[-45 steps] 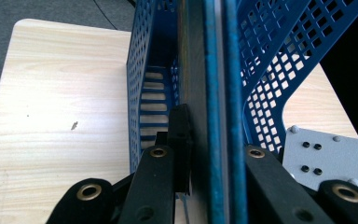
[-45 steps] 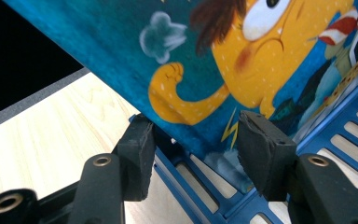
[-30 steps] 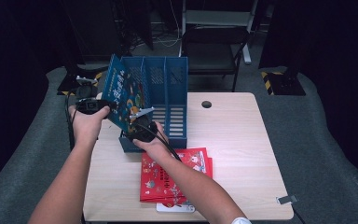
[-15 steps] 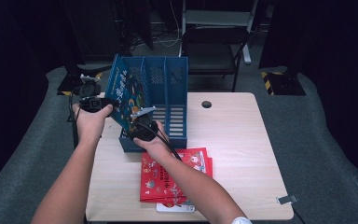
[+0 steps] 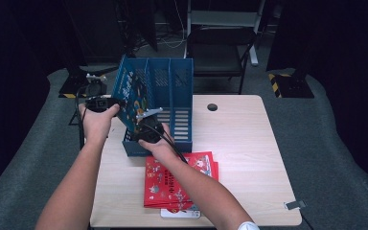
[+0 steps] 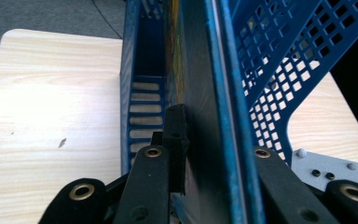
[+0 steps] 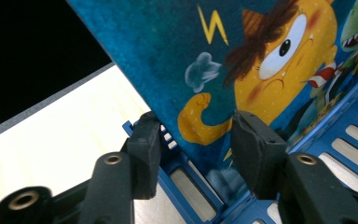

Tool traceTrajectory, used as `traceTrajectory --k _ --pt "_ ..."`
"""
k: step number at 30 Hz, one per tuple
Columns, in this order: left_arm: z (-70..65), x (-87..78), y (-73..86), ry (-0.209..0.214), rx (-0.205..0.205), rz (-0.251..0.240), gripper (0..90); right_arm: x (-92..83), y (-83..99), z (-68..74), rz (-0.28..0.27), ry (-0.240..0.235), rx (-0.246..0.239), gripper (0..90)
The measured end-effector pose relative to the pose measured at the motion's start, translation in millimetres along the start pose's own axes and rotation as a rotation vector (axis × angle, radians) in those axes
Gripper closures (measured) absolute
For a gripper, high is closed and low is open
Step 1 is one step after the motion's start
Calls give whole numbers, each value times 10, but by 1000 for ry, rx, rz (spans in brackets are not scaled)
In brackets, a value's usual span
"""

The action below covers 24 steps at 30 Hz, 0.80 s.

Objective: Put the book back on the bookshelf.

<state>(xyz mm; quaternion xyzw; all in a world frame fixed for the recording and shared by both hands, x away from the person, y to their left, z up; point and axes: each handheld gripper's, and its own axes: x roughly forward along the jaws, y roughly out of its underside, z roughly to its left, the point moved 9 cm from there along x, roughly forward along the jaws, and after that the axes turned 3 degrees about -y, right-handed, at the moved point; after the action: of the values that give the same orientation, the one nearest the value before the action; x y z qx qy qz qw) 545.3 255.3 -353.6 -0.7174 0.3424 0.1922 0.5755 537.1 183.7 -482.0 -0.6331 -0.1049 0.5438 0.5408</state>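
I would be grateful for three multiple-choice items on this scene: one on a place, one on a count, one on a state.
1. Where do the red books lie relative to the blue organizer?
A. Inside it
B. On the table, on the person's side of it
C. Stacked on top of it

2. How many compartments does the blue organizer have?
A. Two
B. Three
C. Four

3. In what state is the left gripper?
A. Shut on the blue picture book
B. Open above the table
C. Shut on a red book

Answers: 1 B, they lie flat on the tabletop nearer the person; 2 B, two dividers make three slots; 3 A, its jaws press on the book's two faces.
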Motion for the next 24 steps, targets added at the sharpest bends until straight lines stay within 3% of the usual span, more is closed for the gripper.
traceTrajectory --k 11,18,24 --pt "-34 76 -81 26 12 -54 751 -17 -32 -84 -31 2 38 577" --pt "-19 77 -81 39 9 -53 737 -19 -39 -88 -37 -6 36 583" --pt "16 71 -62 50 12 -81 723 -19 -41 -80 -38 1 33 581"
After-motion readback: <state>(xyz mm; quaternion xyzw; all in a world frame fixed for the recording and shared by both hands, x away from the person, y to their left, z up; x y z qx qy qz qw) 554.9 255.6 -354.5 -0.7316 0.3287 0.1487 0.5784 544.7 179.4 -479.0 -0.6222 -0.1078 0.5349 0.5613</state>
